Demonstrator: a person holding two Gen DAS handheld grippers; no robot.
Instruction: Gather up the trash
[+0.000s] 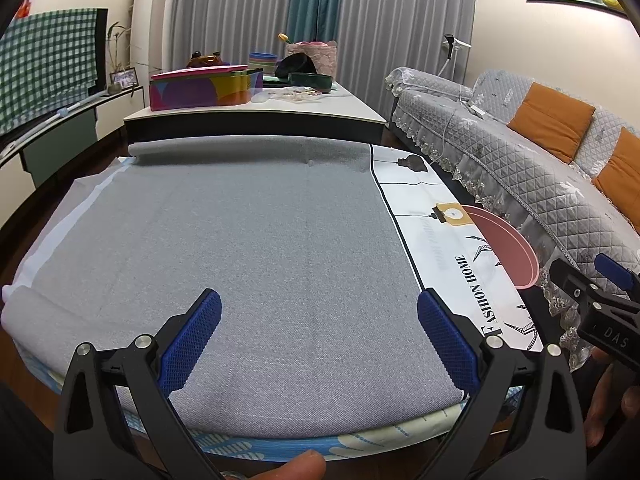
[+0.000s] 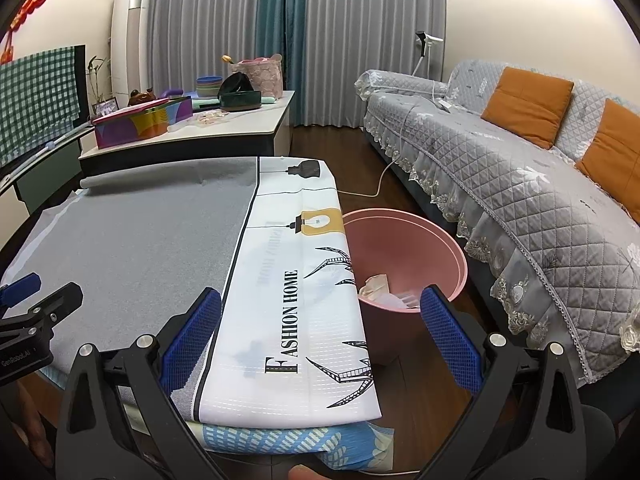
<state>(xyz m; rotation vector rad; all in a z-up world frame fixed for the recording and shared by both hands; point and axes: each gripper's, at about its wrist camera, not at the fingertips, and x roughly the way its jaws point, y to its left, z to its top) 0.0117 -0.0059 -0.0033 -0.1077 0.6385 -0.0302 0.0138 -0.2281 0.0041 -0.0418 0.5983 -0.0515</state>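
**Trash already in bin, both grippers empty**

I hold both the left gripper (image 1: 319, 340) and right gripper (image 2: 320, 340) wide, empty. Trash (image 2: 378, 289) lies in the pink bin (image 2: 448, 240), floor-level beside the counter (image 2: 132, 240), nearest my right gripper.

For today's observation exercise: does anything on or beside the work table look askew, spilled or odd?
Nothing spilled. The grey mat is curled up in a roll at its far edge rather than lying flat. Crumpled trash sits inside the pink bin beside the table.
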